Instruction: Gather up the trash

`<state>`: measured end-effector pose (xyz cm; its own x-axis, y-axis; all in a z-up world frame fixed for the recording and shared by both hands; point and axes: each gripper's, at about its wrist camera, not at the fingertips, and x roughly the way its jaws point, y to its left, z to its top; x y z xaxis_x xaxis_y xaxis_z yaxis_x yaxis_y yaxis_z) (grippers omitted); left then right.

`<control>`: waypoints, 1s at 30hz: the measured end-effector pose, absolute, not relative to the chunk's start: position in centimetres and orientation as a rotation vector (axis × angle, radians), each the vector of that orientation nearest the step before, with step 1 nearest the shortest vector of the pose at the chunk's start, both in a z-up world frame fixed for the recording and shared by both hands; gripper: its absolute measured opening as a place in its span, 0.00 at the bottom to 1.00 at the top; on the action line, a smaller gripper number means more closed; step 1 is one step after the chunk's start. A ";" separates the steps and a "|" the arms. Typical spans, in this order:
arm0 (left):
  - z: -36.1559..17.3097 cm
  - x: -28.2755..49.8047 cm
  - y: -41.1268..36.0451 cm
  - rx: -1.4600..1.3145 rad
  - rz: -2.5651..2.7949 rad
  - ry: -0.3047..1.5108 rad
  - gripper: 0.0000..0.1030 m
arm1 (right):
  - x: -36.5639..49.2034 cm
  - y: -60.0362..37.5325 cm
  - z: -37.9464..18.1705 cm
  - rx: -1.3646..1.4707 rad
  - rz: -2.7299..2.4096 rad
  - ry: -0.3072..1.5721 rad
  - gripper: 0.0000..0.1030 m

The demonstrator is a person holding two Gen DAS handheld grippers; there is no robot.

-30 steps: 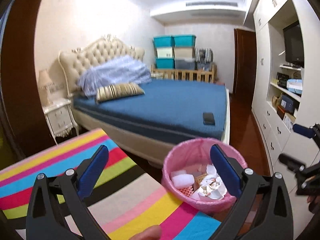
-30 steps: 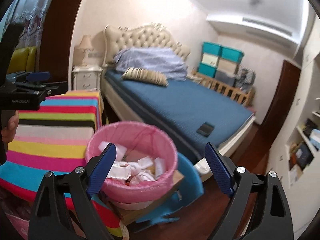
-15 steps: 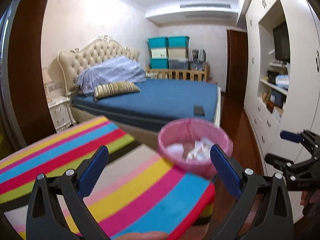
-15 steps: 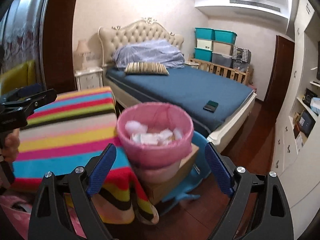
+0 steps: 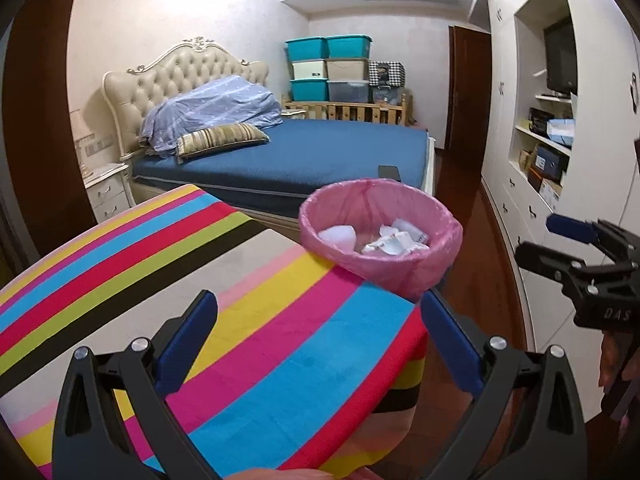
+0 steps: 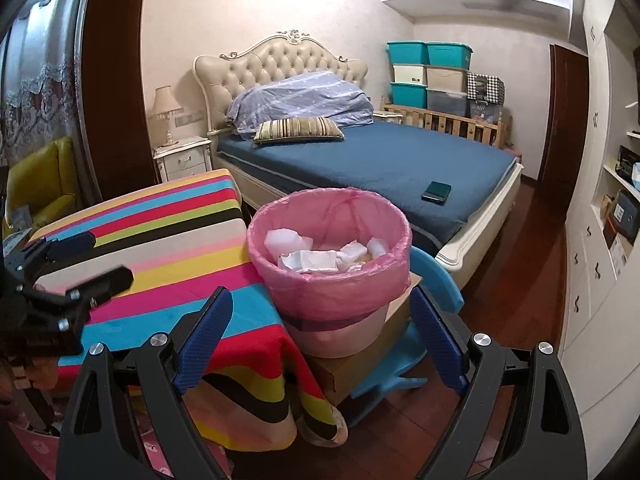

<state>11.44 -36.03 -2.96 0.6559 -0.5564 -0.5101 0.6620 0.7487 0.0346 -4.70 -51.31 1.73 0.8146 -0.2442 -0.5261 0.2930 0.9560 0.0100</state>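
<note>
A bin with a pink liner (image 6: 332,276) stands on a cardboard box on a blue chair, beside the striped table (image 6: 168,248). It holds several crumpled white papers (image 6: 308,260). The bin also shows in the left wrist view (image 5: 380,236), beyond the table's far corner. My left gripper (image 5: 320,332) is open and empty above the striped cloth (image 5: 200,280). My right gripper (image 6: 320,324) is open and empty, just in front of the bin. Each gripper shows in the other's view: the right one (image 5: 576,248) and the left one (image 6: 76,260).
A bed with a blue cover (image 6: 380,160) stands behind the bin, with a dark phone (image 6: 437,192) near its foot. White cupboards and shelves (image 5: 532,160) line the right wall. A nightstand with a lamp (image 6: 180,156) and a yellow armchair (image 6: 40,184) are at the left.
Both grippers have drawn back and risen from the bin; it now looks farther off and more of the striped table shows. Both stay open.
</note>
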 end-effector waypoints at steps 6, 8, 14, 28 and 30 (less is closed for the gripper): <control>-3.1 11.7 -36.1 0.205 -0.694 0.505 0.95 | -4.8 -51.1 1.3 0.085 -0.271 0.550 0.82; -3.0 11.7 -35.9 0.198 -0.691 0.504 0.96 | -4.8 -51.1 1.3 0.088 -0.269 0.550 0.82; -2.8 11.4 -35.8 0.196 -0.687 0.486 0.95 | -4.9 -50.8 1.3 0.079 -0.259 0.542 0.82; -2.8 11.1 -35.7 0.202 -0.689 0.475 0.95 | -4.8 -50.6 1.2 0.069 -0.256 0.545 0.82; -2.9 11.1 -35.7 0.200 -0.687 0.475 0.96 | -4.8 -50.6 1.2 0.071 -0.255 0.544 0.82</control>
